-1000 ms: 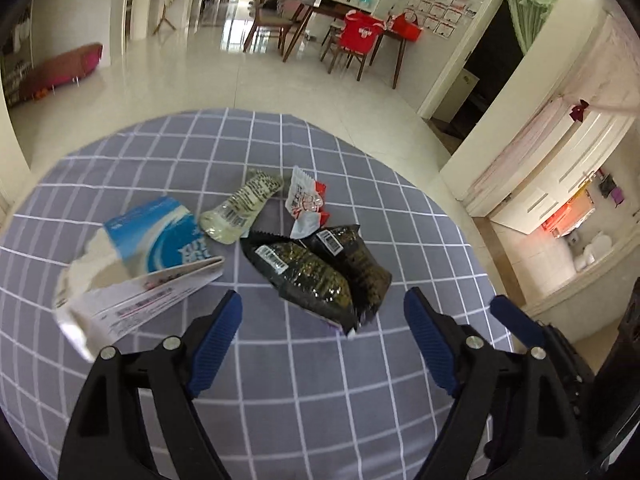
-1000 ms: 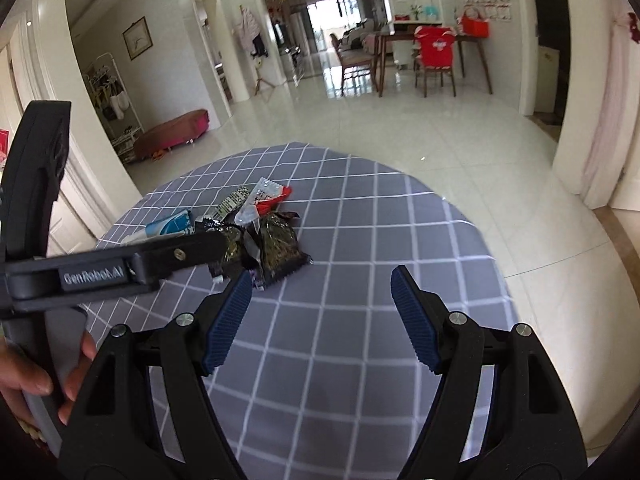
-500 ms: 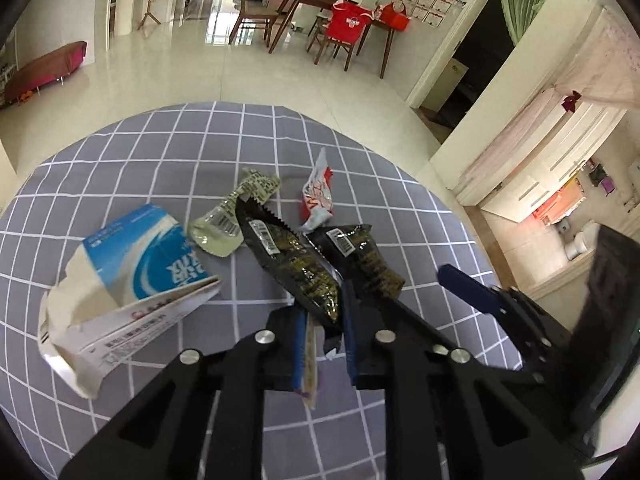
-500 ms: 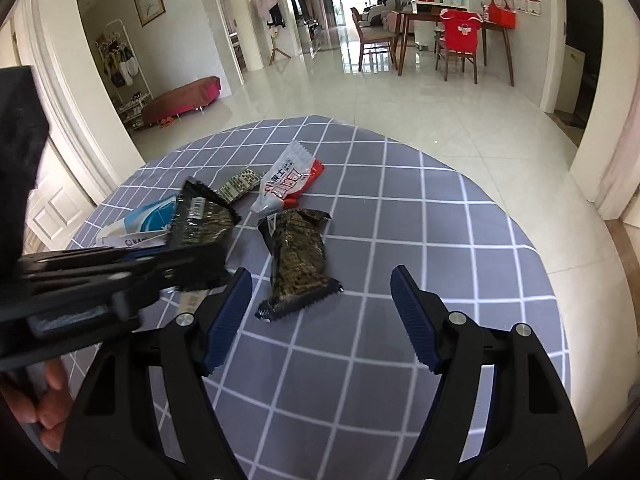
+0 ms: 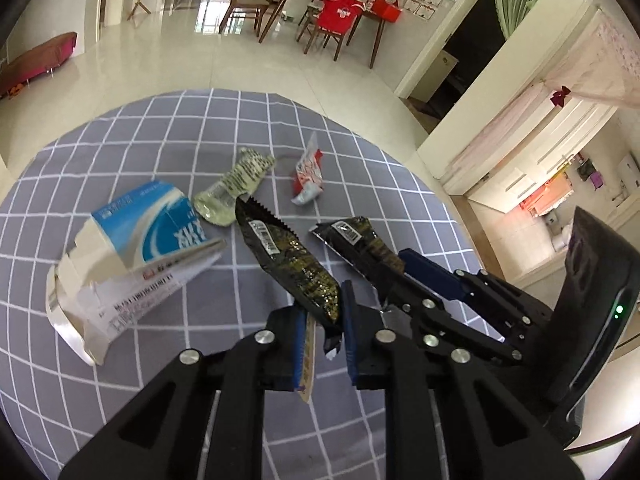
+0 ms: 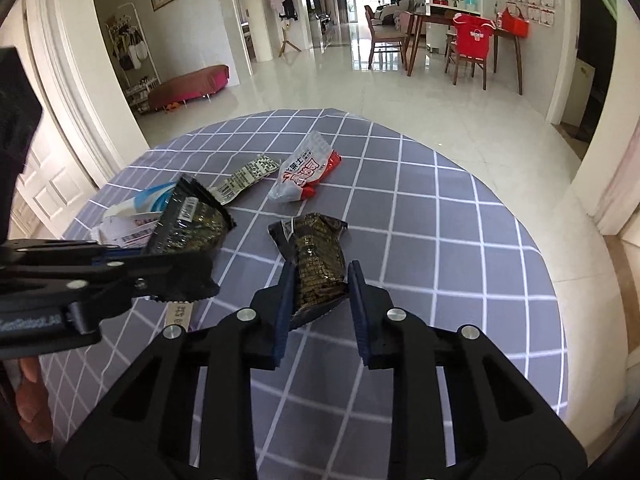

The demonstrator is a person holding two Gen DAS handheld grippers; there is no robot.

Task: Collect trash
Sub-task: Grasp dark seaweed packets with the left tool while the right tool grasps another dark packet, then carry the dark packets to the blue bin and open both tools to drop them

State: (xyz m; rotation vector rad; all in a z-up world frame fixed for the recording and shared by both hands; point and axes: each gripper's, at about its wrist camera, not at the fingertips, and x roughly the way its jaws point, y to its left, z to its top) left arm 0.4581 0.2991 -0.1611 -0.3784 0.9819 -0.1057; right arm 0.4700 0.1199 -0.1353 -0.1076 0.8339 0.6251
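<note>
left claw clamped on a dark wrapper, lifted off the desk for collecting | right claw closing around second dark wrapper; pads not yet pressing, wrapper resting on desk

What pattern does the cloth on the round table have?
The tablecloth is grey with a white grid of squares, clearest in the right wrist view.

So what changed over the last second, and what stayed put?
The left gripper shut on one dark wrapper and tilted it up off the cloth. The right gripper moved in around the other dark wrapper; its jaws are closing with the wrapper between them. The carton, green wrapper and red wrapper stayed put.
</note>
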